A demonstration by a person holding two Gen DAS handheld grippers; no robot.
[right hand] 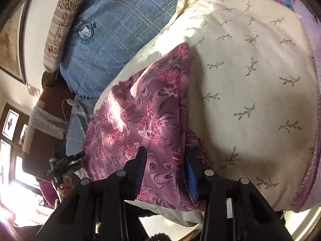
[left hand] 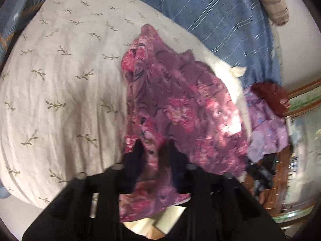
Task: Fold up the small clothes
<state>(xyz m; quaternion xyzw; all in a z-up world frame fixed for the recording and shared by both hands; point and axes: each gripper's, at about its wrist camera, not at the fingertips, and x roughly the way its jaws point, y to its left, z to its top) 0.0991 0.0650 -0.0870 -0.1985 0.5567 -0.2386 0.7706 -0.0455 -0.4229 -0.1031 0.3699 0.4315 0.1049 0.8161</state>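
A purple and pink floral garment (left hand: 180,104) lies over a cream pillow with green sprigs (left hand: 60,70). My left gripper (left hand: 154,146) is shut on the garment's near edge, with cloth bunched between its black fingers and hanging below them. In the right wrist view the same garment (right hand: 144,108) lies folded along the pillow (right hand: 250,80). My right gripper (right hand: 166,156) straddles its near edge. Its fingers stand apart with cloth lying between them; the right finger is partly hidden under a fold. The left gripper (right hand: 66,160) shows at the left, held in a hand.
A blue striped cloth (left hand: 220,20) covers the bed behind the pillow. A lilac garment (left hand: 266,120) and a dark red one (left hand: 270,96) lie at the right. A rolled beige quilt (right hand: 60,20) lies along the wall. A window (right hand: 12,140) and wooden furniture (left hand: 280,180) stand beside the bed.
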